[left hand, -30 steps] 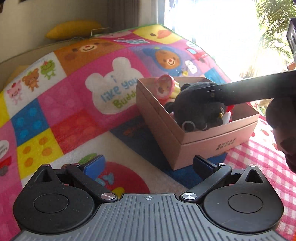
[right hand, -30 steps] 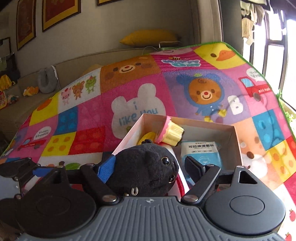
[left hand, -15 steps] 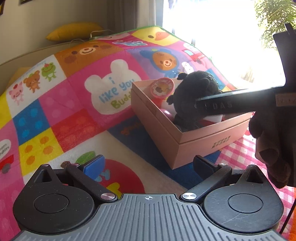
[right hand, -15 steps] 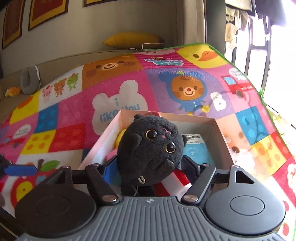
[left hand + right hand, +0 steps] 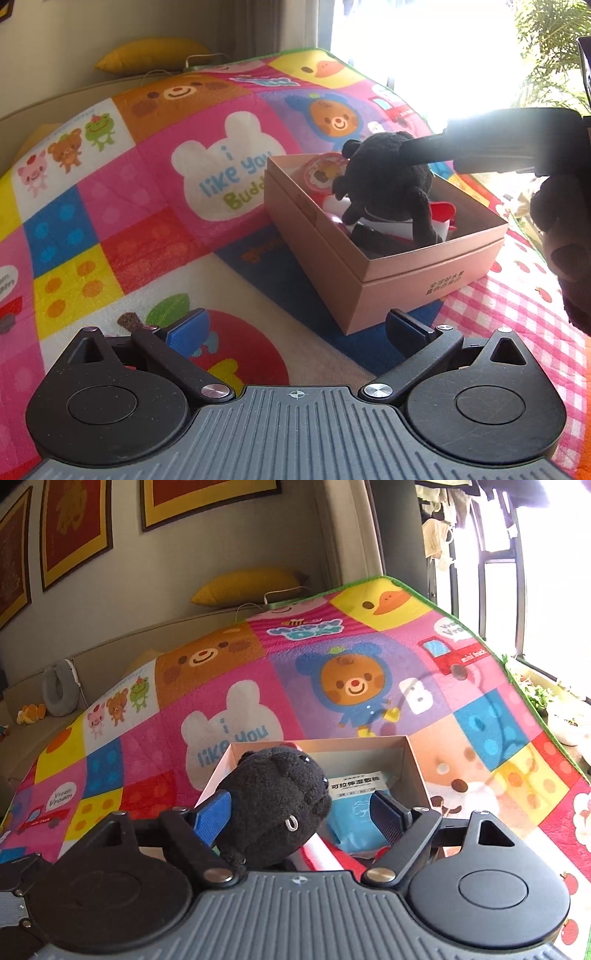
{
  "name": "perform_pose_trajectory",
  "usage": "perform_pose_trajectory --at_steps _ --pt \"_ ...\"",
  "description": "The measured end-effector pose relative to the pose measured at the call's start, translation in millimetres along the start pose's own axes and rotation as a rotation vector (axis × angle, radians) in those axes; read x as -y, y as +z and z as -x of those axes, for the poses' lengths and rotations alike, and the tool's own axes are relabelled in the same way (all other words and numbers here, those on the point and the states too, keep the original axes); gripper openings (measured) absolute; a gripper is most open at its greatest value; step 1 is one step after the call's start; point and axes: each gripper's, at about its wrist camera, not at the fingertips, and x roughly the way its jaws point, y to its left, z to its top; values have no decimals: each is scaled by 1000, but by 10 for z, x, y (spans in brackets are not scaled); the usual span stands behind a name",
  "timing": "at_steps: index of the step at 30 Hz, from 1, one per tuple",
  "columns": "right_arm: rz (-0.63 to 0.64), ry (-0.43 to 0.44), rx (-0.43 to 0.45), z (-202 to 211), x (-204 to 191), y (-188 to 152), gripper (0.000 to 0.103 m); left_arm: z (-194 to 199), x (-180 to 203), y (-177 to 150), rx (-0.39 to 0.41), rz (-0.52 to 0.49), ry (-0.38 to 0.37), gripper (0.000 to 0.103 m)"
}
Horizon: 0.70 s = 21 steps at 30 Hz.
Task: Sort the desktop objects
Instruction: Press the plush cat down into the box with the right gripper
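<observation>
A black plush cat (image 5: pixel 388 184) stands in an open pink box (image 5: pixel 406 291) on a colourful play mat. In the right wrist view the plush (image 5: pixel 273 805) leans against the left blue pad (image 5: pixel 212 814) of my right gripper (image 5: pixel 299 812), whose jaws stand wide; the right pad is apart from it. From the left wrist view, a dark right-gripper finger (image 5: pixel 480 147) touches the plush's head. My left gripper (image 5: pixel 295 325) is open and empty, low over the mat in front of the box.
The box (image 5: pixel 413 760) also holds a blue packet (image 5: pixel 354 797), a pink round toy (image 5: pixel 323 171) and red-white items (image 5: pixel 439 214). A yellow cushion (image 5: pixel 247 585) lies behind the mat. A window is at right.
The right gripper lifted the plush upright, then opened; the plush now leans left in the box. The left gripper barely moved.
</observation>
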Motion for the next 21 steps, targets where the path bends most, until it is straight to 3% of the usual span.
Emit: perform_pose_trajectory --at_steps 2,6,11,13,15,18,21 --pt "-30 -14 21 49 61 40 80 -3 27 -1 0 -6 -10 103" --pt "-60 26 2 7 5 95 54 13 81 4 4 -15 -24 103" --pt "44 77 3 54 -354 -33 53 74 67 -6 13 -23 -14 103" --pt "113 92 25 137 -497 -105 67 79 39 -12 11 -14 -10 103" --pt "173 92 25 153 -625 -169 69 62 26 -17 6 -3 -9 103" --pt "166 62 -55 -13 -658 -203 48 54 38 -41 1 6 -20 103" --pt "48 92 -64 -67 -493 -217 49 73 56 -73 -3 1 -24 103"
